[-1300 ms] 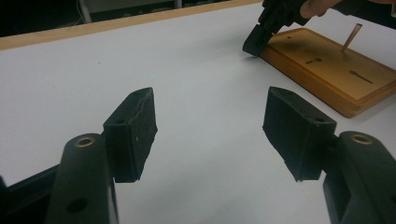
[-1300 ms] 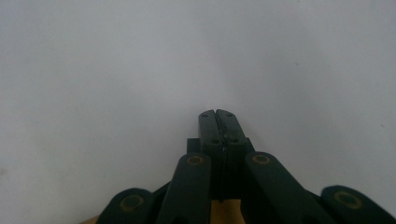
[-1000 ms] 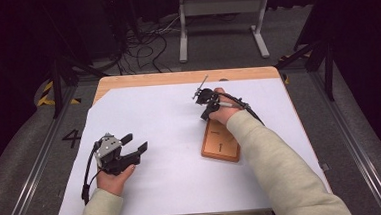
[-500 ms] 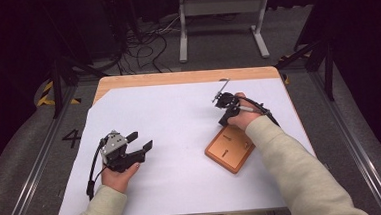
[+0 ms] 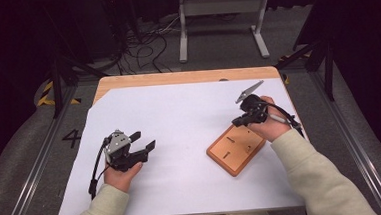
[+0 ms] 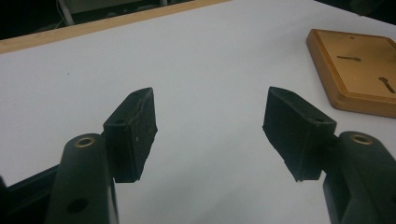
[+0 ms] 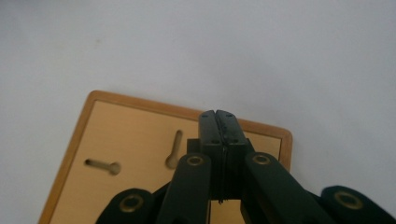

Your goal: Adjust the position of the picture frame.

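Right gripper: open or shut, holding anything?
Shut, holding nothing. In its own view the right gripper has its fingers pressed together, nothing between them, above the wooden board.

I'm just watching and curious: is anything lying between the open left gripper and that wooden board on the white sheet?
Nothing visible is in the way. Between the left gripper, whose jaws stand apart, and the wooden board there is bare white sheet. The left gripper view shows the same: plain sheet up to the board's edge. The right gripper, shut, is above the board's far corner.

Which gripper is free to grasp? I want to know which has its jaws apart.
The left gripper: its jaws stand wide apart over the white sheet, nothing between them. The right gripper, above the wooden board, is shut.
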Tool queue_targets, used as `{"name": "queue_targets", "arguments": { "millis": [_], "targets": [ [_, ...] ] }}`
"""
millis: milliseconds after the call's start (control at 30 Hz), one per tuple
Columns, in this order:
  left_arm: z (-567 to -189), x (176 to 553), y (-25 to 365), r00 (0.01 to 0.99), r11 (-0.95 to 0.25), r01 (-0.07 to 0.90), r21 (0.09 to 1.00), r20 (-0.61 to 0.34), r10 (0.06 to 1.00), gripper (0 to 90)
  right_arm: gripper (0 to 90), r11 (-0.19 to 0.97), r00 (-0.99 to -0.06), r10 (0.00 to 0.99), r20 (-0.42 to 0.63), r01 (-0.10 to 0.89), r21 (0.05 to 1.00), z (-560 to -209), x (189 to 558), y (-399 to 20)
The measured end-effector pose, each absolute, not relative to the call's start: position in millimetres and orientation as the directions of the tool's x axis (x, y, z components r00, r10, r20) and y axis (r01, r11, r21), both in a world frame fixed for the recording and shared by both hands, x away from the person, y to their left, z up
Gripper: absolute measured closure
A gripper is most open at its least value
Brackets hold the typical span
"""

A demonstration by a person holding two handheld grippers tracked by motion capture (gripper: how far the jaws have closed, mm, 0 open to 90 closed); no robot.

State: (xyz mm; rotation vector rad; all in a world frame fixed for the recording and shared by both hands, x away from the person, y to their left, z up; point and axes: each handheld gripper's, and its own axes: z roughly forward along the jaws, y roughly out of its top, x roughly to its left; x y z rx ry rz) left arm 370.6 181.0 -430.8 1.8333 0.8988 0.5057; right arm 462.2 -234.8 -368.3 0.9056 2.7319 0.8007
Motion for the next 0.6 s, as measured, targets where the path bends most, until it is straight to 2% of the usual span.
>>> {"name": "queue_targets", "arguments": {
  "millis": [233,300,600],
  "targets": [
    [-431.6,370.8,179.8,0.635,-0.230,0.362,0.903,-0.058,0.770,34.8,90.0,0.693,-0.842,0.539,0.027,0.461,0.555,-358.7,415.9,-246.9],
    [-431.6,370.9,179.6,0.637,-0.233,0.361,0.903,-0.057,0.769,34.8,90.0,0.719,-0.863,0.503,0.034,0.440,0.539,-365.4,397.3,-247.8],
    [-432.1,371.2,178.8,0.639,-0.237,0.363,0.901,-0.056,0.767,34.8,90.0,0.766,-0.893,0.444,0.076,0.422,0.484,-394.9,365.8,-240.9]
  ]
}}
